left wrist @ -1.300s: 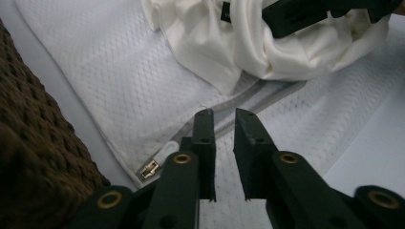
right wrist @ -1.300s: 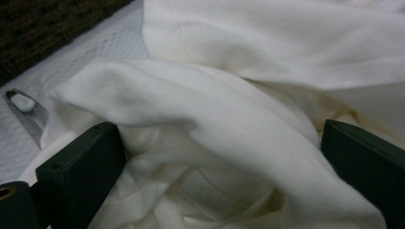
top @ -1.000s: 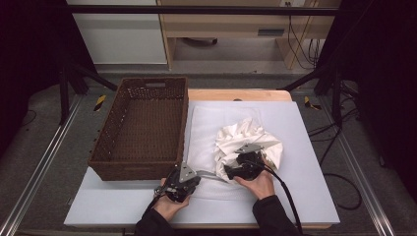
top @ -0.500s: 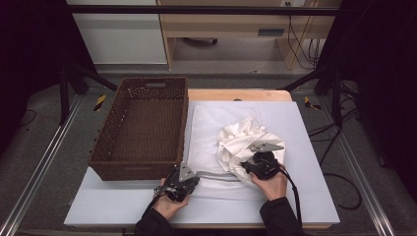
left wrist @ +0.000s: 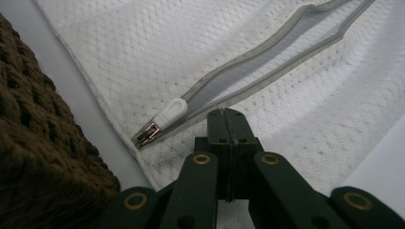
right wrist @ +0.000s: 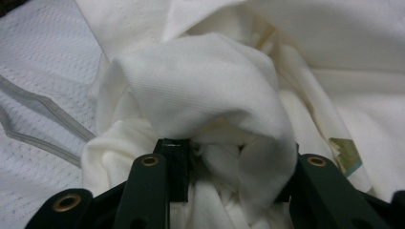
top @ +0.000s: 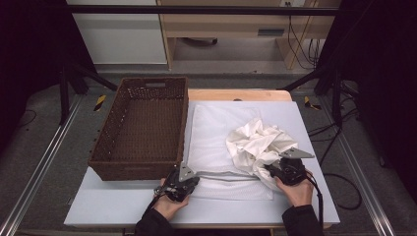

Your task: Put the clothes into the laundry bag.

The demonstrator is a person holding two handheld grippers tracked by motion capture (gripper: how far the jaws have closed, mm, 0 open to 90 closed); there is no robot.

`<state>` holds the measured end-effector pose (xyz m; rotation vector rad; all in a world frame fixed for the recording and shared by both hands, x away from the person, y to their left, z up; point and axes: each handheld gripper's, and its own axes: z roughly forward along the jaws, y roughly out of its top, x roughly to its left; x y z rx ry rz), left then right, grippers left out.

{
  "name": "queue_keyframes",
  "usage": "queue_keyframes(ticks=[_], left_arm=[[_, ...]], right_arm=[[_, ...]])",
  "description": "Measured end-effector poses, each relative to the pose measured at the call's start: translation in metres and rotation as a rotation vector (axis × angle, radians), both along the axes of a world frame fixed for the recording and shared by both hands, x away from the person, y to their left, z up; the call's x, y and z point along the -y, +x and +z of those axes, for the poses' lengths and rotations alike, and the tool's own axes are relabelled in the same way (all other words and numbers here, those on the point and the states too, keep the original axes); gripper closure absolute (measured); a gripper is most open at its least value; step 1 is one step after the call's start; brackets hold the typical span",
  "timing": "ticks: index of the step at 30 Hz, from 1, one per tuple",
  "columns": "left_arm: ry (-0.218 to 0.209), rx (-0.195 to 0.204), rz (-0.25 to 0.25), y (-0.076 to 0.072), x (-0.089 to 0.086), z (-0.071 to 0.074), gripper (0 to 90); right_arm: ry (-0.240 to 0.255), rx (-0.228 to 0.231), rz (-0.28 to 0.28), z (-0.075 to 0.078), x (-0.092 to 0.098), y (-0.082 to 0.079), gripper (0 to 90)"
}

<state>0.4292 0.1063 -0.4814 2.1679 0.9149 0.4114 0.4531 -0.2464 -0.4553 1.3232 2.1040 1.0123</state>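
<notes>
A white mesh laundry bag (top: 216,132) lies flat on the table with its zipper (top: 221,174) open along the near edge. A crumpled white garment (top: 255,142) sits on the bag's right half. My left gripper (top: 192,175) is shut, its tips resting on the mesh (left wrist: 305,109) just beside the white zipper pull (left wrist: 169,114). My right gripper (top: 269,169) is shut on a bunched fold of the garment (right wrist: 205,86), which bulges over and between its jaws (right wrist: 234,157). Those jaws have just been closing on the cloth.
A brown wicker basket (top: 142,128) stands at the table's left, its near corner close to my left gripper (left wrist: 224,117). The bag's grey zipper tape (right wrist: 33,109) runs left of the garment. Beyond the table are a wooden cabinet and cables.
My right gripper has moved to the right and closed on the garment, dragging the cloth rightward with it. My left gripper has stayed put.
</notes>
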Motion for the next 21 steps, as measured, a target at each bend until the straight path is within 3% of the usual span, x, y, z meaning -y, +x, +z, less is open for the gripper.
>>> queue_keyframes(ticks=[2,5,9,13,16,21], left_arm=[[-0.003,-0.001,-0.006,0.000,0.000,0.000,89.1],[-0.015,0.007,-0.011,0.000,0.000,0.002,85.5],[-0.037,0.058,-0.030,-0.001,0.002,0.014,81.0],[-0.047,0.091,-0.052,0.002,0.009,0.023,73.5],[-0.031,0.108,-0.071,0.007,0.019,0.027,67.3],[-0.011,0.103,-0.079,0.019,0.034,0.025,58.0]], right_arm=[[-0.004,0.005,0.001,-0.002,-0.002,-0.001,60.0],[0.034,0.021,-0.002,-0.006,-0.001,-0.002,54.9],[0.065,0.047,0.023,-0.005,-0.002,-0.007,42.7],[0.054,0.078,0.029,0.004,-0.006,-0.014,33.2],[0.043,0.103,0.029,0.013,-0.009,-0.017,28.5],[0.053,0.141,0.033,0.028,-0.013,-0.019,24.1]])
